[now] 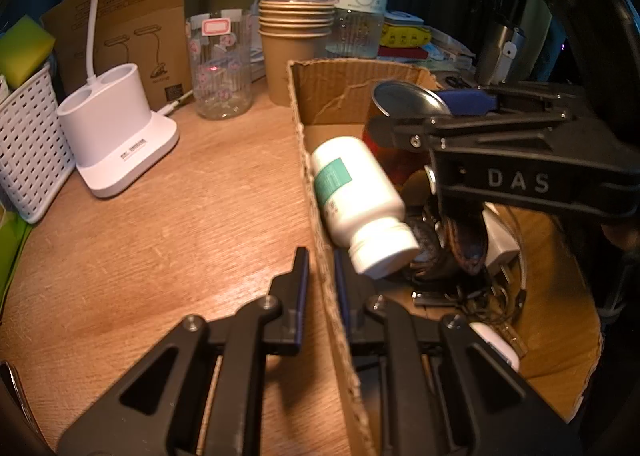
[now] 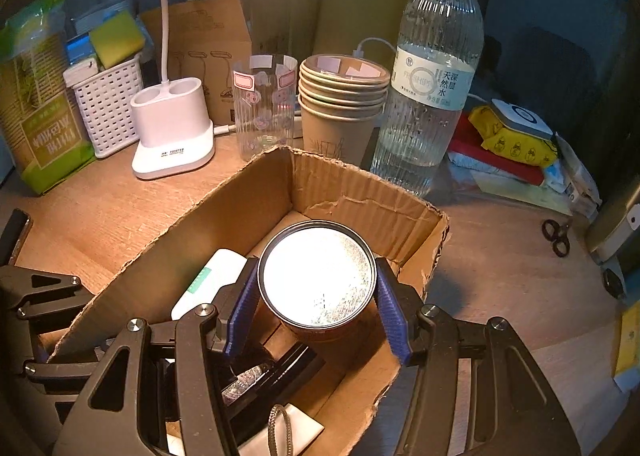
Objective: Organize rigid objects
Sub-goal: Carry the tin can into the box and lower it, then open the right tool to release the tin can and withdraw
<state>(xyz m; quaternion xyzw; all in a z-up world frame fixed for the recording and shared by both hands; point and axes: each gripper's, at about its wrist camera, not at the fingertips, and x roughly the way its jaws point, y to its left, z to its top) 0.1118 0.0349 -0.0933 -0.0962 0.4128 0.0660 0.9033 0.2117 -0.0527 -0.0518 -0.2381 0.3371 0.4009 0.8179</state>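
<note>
A wooden table (image 2: 100, 212) carries everything. Along its back edge stand a white slotted basket (image 2: 108, 104), a white lamp base (image 2: 172, 132), a clear patterned glass (image 2: 264, 108), a stack of brown paper cups (image 2: 340, 104) and a water bottle (image 2: 432, 68), with a brown carton (image 2: 208, 48) behind them. In front sits an open cardboard box (image 2: 360, 192), and black scissors (image 2: 556, 236) lie to its right.

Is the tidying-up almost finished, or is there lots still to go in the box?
Partly done: a white bottle already lies in the cardboard box. Now the right gripper holds a round can over it while the left gripper pinches the box wall. The can isn't released yet.
</note>
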